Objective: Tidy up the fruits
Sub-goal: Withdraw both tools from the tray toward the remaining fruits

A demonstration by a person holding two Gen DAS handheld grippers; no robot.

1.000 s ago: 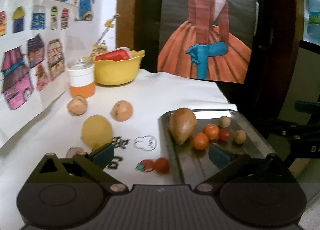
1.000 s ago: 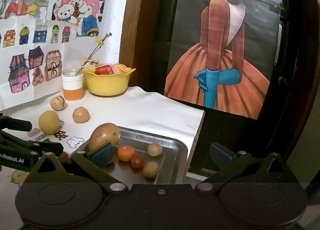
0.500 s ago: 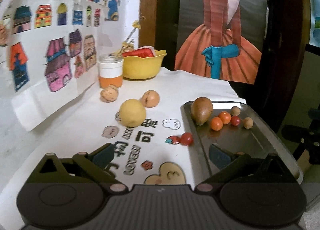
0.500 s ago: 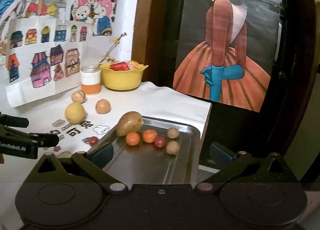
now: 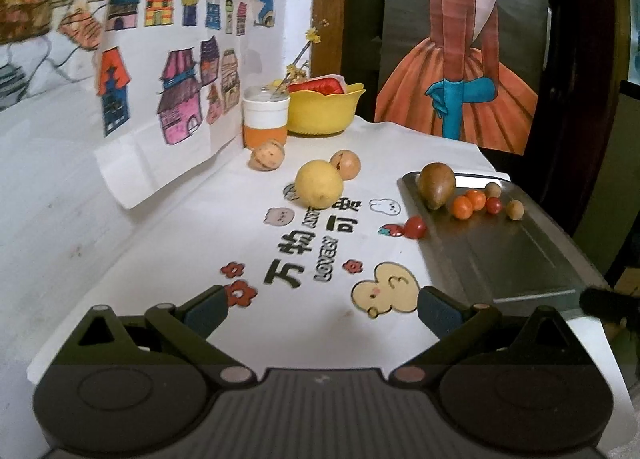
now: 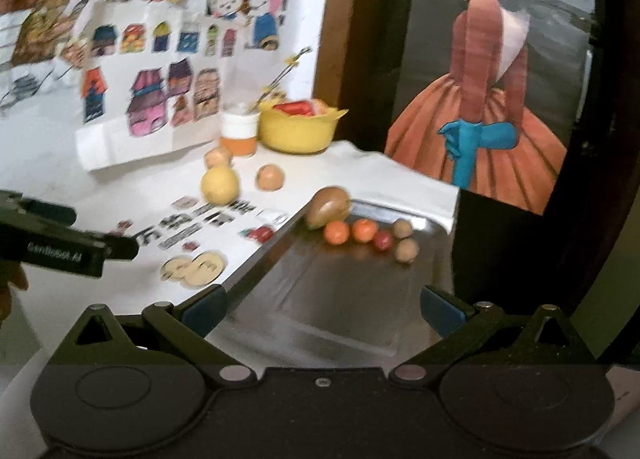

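Above table, both claws [image 5: 320, 309] [image 6: 322, 309] wide, empty

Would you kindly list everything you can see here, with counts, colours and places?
Metal tray: one, grey, right side of the table.
Large pointed fruit: one, brown-green, tray's far end.
Small orange fruits: two, in the tray beside it.
Small red fruit: one, in the tray.
Small tan round fruits: two, in the tray.
Red tomato: one, on the cloth by the tray's left edge.
Yellow fruit: one, mid-cloth.
Tan round fruits: two, behind the yellow fruit.
Yellow bowl: one, far end, red contents.
Jar: one, white and orange, left of the bowl.
Tablecloth: white, printed.
Left gripper: jaws open, empty.
Right gripper: jaws open, over the tray.
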